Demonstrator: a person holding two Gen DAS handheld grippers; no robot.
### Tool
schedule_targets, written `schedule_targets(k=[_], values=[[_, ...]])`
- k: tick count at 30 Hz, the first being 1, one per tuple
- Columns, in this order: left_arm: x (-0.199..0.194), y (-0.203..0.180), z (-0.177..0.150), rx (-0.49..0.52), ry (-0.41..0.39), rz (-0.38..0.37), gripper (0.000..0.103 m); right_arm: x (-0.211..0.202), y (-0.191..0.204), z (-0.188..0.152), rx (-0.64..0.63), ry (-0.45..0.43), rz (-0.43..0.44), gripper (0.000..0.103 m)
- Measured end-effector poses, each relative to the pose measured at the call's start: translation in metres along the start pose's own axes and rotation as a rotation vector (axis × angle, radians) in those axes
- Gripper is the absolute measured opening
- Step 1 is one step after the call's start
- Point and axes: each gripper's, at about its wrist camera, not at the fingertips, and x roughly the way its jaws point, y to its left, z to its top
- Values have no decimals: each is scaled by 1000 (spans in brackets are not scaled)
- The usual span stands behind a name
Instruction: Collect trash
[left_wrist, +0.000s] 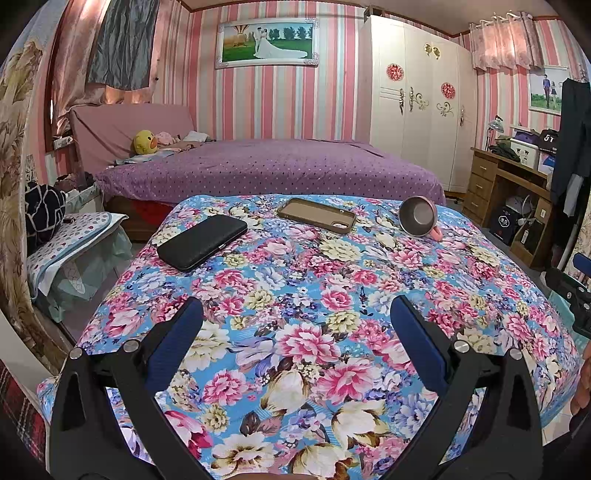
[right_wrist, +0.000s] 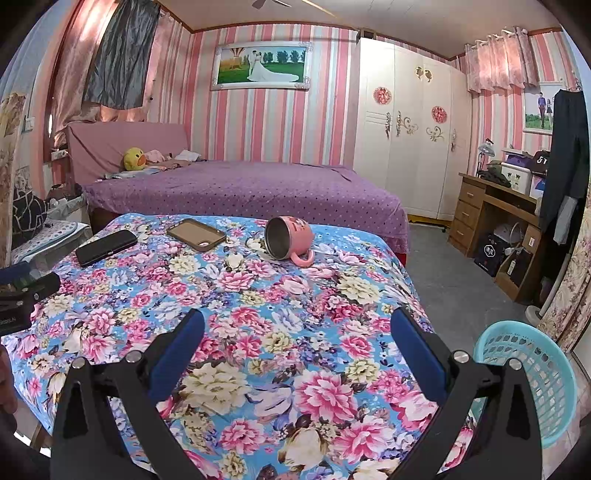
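Three things are lying along the far edge of the covered table: a closed case at the left, a phone cover (hollow side up) in the middle, and a mug at the right, tipped on its side. A bed is standing behind the table. A basket is sitting on the floor beside the table's near right corner.

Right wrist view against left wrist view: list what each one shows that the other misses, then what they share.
Only the right wrist view shows the turquoise laundry basket on the floor beside the table, and the left gripper at its edge. Only the left wrist view shows the right gripper at its edge. Both show the black case, brown phone case and tipped pink mug on the floral cloth.
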Motion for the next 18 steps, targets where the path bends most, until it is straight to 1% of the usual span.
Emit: schedule_targets(k=[14,18], values=[[1,0,-1,1,4,2,98,-1,0,0,-2,4,-2,98],[-1,-1,-1,-3,-5,0,98,-1,0,0,-2,5,-3,98]])
